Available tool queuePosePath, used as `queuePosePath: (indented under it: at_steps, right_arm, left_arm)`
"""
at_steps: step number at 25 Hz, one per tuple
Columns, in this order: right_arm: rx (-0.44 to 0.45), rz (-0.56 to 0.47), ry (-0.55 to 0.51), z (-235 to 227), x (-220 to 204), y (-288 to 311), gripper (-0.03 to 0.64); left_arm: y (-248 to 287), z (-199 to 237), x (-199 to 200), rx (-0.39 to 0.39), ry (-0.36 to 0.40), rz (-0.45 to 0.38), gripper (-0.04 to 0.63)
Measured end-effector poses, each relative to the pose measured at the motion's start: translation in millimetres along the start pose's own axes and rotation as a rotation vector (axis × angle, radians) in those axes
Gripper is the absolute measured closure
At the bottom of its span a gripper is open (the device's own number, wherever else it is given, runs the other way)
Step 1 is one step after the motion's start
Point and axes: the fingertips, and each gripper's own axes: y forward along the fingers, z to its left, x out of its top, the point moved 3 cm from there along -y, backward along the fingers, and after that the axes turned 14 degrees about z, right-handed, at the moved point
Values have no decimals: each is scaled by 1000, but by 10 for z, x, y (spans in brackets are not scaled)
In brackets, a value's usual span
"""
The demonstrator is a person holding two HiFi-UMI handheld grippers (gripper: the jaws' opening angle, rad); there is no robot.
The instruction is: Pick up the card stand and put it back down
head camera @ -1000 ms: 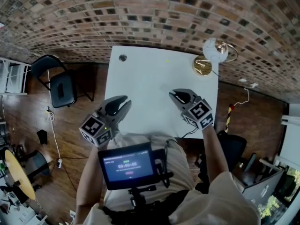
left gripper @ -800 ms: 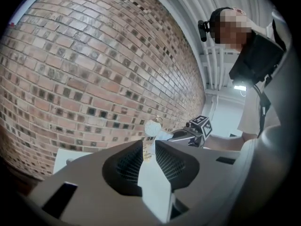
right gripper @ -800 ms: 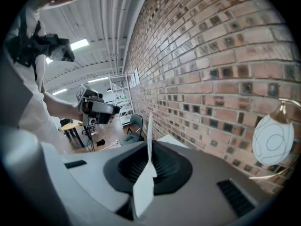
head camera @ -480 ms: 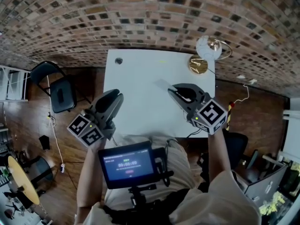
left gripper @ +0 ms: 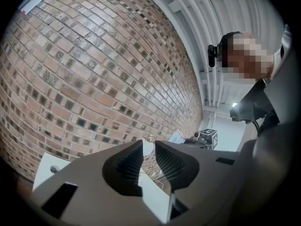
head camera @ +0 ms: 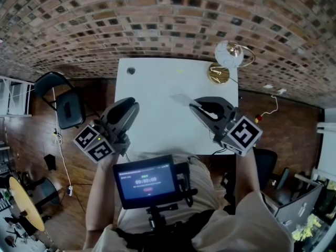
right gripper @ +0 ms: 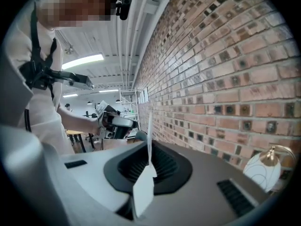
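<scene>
Pick-up judged done: the card stand [head camera: 180,98] is pinched in the right gripper's [head camera: 195,106] fingers and held above the bench [head camera: 152,77], toward its right edge. The left gripper's [head camera: 131,105] fingers are slightly spread, with nothing between. Setting down is left.

right gripper [right gripper: 149,167]: bottom centre, jaws pressed together on card stand [right gripper: 144,190] | card stand: thin pale sheet, edge-on, rising upright from the jaws | brick wall [right gripper: 225,69]: fills right half | lamp [right gripper: 264,171]: white globe, brass arm, lower right | person [right gripper: 40,84]: white top, upper left
</scene>
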Motion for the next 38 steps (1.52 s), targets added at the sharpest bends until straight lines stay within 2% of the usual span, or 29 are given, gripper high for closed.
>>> queuePosePath:
  at_steps: [3, 9, 13, 17, 21, 25, 31, 38]
  right_arm:
    - [4, 6, -3, 28, -37, -7, 586]
    - [11, 19, -2, 50, -92, 5, 586]
    - [13, 27, 8, 50, -153, 15, 586]
    - [14, 53, 19, 41, -269, 71, 586]
    - [8, 102, 21, 20, -453, 191, 586]
    - [19, 149, 21, -5, -686, 366, 586]
    - [49, 199, 44, -28, -1042, 701, 586]
    - [31, 274, 52, -95, -1443, 1045, 586]
  left_arm:
    - [22, -17, -53, -3, -3, 10, 511]
    - [43, -17, -156, 43, 8, 56, 514]
    - [47, -24, -200, 25, -12, 45, 515]
    - [68, -9, -323, 26, -7, 71, 517]
    - [71, 81, -491, 43, -38, 90, 517]
    - [78, 190, -674, 86, -37, 134, 517]
    - [49, 354, -964, 117, -86, 188, 518]
    - [10, 532, -1138, 171, -109, 234, 518]
